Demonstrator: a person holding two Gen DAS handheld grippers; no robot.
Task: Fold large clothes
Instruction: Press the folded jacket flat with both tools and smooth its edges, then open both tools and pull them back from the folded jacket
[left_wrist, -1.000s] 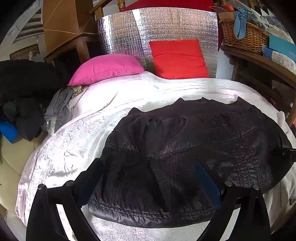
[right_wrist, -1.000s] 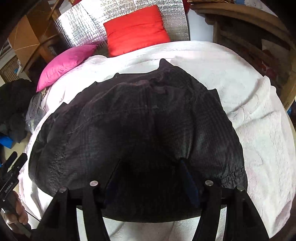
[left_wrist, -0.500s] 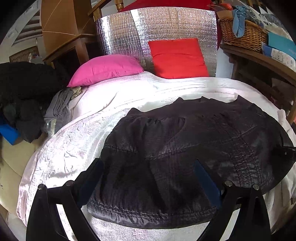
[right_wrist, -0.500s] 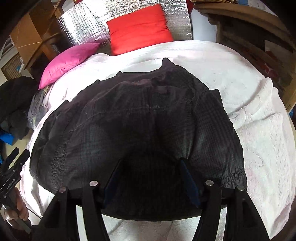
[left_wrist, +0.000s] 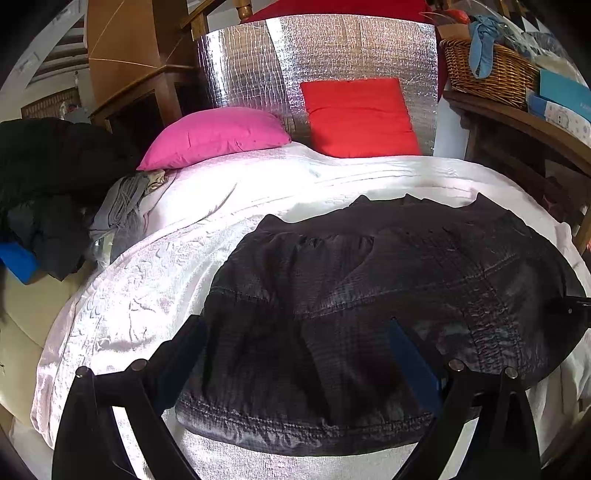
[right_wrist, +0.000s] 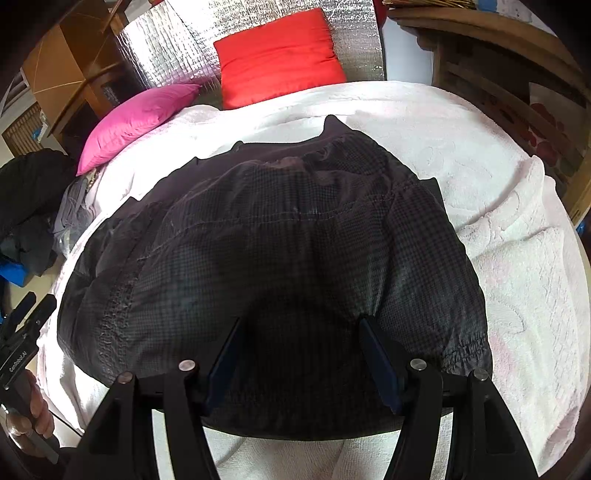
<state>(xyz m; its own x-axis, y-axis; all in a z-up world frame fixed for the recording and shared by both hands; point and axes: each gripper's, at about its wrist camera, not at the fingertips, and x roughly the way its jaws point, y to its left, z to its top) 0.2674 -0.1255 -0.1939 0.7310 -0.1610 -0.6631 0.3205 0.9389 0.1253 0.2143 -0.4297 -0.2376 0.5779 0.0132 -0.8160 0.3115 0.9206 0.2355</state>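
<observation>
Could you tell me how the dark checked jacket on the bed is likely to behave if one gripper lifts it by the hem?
The dark checked jacket lies slack with wrinkles and puckered seams, so it will probably droop and trail rather than hold shape. Its sheen in the left wrist view suggests thin, fairly slippery fabric that may slide over the white bedspread. It looks light for its spread.

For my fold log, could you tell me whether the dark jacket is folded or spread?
Spread: the dark jacket lies flat across the white bedspread, hem nearest.
</observation>
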